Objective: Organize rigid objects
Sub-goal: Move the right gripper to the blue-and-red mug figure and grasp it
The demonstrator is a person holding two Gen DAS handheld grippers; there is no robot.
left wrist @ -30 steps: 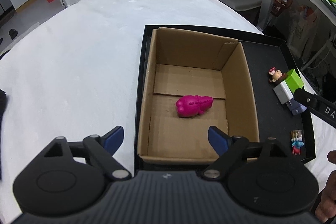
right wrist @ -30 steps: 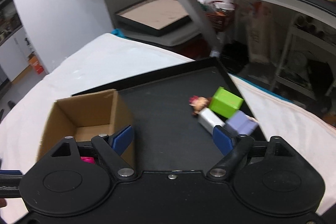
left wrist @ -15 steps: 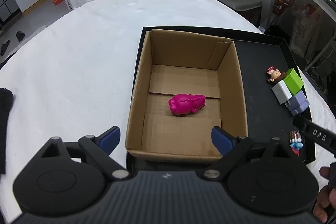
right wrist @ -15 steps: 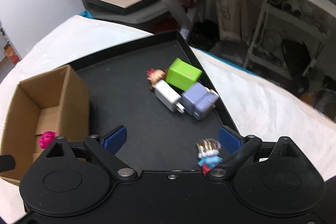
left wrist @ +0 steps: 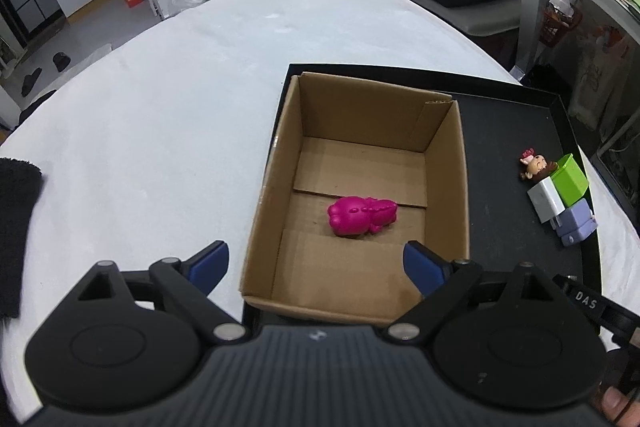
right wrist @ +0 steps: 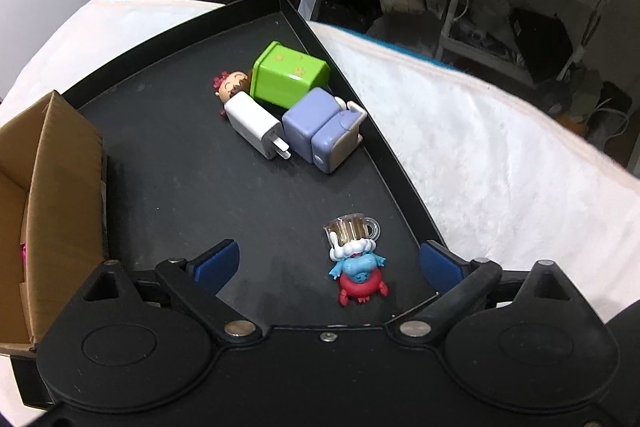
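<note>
Between the closing but still wide, empty jaws of your right tool lies the blue-and-red figurine on the black tray, so an off-centre pinch could squirt it against the rim.

Right hand-held gripper over black tray, jaws wide and closing, pads clear of everything. Between the blue pads: small figurine, blue body on red base, clear mug on top, lying on tray floor. Farther in, clustered and touching near tray's right rim: green box, lilac block toy, white charger, small doll head. Cardboard box at left, on tray. White-covered desk beneath.
</note>
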